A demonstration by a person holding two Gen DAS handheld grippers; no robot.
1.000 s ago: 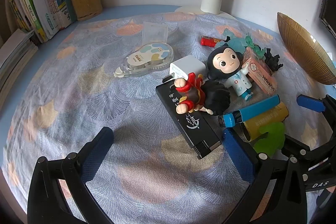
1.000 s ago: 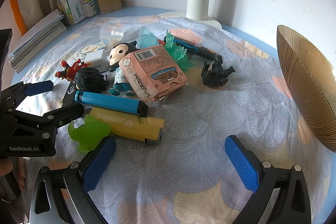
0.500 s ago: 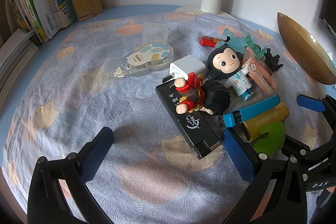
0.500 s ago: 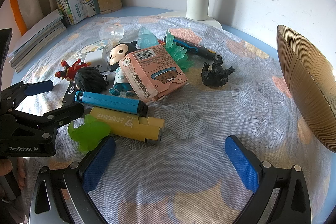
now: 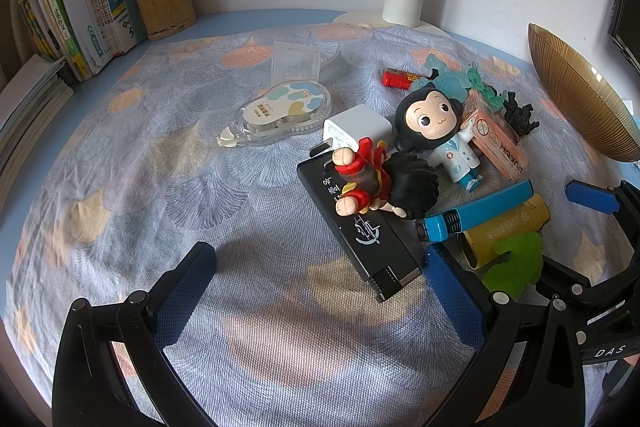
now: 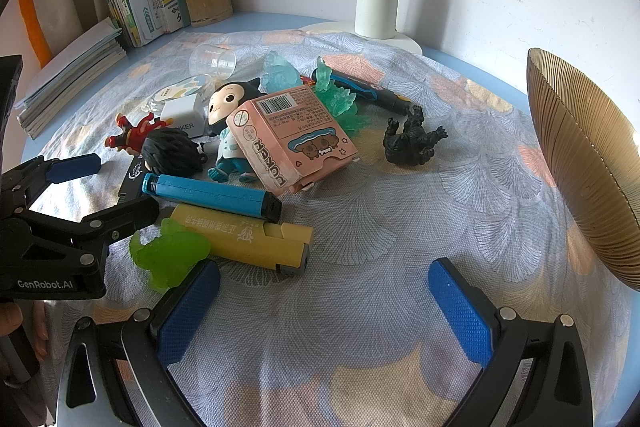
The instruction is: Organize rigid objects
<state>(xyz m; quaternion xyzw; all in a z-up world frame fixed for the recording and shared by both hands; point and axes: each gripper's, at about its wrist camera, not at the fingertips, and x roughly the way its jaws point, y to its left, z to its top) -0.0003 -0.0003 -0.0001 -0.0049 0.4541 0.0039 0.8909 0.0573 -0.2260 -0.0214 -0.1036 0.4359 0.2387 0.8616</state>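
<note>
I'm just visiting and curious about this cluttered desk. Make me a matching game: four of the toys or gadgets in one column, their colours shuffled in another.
Things:
1. dinosaur figure
2. snack box
3. charger plug
4. gummy-looking toy

Colours:
A. pink
B. translucent green
C. black
D. white

Pairs: 1-C, 2-A, 3-D, 4-B

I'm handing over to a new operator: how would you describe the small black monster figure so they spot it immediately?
Start at the ribbed gold bowl on the right edge of the cloth. Just left of it, apart from the pile, stands the black monster figure, right of the pink box. It is the only all-black, knobbly creature; nearby monsters are translucent green.
</note>
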